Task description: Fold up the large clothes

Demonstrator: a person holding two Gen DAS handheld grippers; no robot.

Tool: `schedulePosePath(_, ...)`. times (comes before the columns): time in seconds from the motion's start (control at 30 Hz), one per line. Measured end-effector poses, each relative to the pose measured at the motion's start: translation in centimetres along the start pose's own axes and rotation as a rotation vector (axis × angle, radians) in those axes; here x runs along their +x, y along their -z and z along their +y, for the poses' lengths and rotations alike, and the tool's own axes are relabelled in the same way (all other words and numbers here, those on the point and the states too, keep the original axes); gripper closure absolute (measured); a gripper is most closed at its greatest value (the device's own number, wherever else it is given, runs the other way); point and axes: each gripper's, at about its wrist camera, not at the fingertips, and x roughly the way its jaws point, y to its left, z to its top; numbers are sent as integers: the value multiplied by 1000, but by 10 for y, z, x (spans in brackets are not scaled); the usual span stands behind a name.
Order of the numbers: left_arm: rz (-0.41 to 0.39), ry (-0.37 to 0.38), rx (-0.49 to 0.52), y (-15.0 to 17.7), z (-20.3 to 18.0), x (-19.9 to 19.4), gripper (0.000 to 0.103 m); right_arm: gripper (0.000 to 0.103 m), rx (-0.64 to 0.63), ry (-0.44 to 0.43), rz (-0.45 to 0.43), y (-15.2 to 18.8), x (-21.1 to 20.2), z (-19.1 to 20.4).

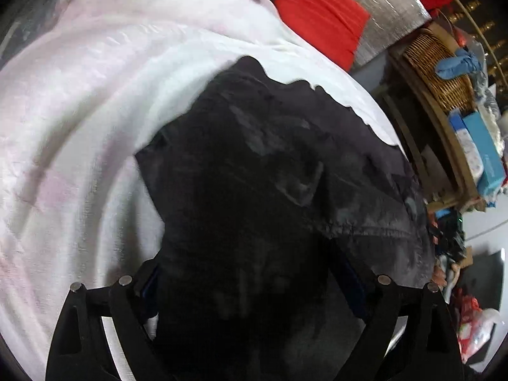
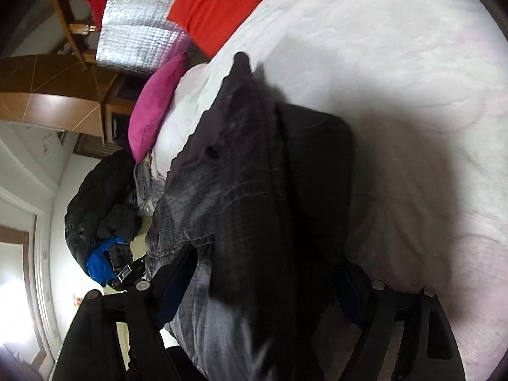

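Left wrist view, left to right: pale white-pink quilted bedspread [image 1: 79, 133] fills the left half; a large dark grey-black padded jacket with a slight sheen [image 1: 285, 174] lies on it, centre to right, near the bed's edge. Beyond the far edge, a red cloth [image 1: 320, 19] against a silver foil-quilted panel [image 1: 390, 6]; further right a woven wicker basket [image 1: 441, 73] on a cluttered wooden shelf. Left gripper [image 1: 254, 285]: jaws stand wide apart, dark fabric bunched between them, pads not seen pressing, so released or not yet gripped. Right wrist view, left to right: a magenta pillow [image 2: 155, 104] at the bed's far side, a heap of dark clothing with a blue piece [image 2: 101, 209] off the bed, then the same jacket with one layer lying over another down its length, a quilted grey face on the left and a smooth black one on the right. Right gripper [image 2: 263, 292]: jaws also spread wide, jacket hem between them, no clamp visible. Judgement: one lengthwise fold looks laid, edges rough; the shorter cross-fold and smoothing remain. Blur limits certainty.
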Motion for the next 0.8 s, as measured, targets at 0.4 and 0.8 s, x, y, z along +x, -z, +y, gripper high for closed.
schedulePosePath(0.4,-45,232,-15,8,-28,1,12,17,-24,-25,-24,-1,29,30)
schedulePosePath(0.8,-135,98,46,17,-73,-19,72,70,-181,192,-97,10,15,78)
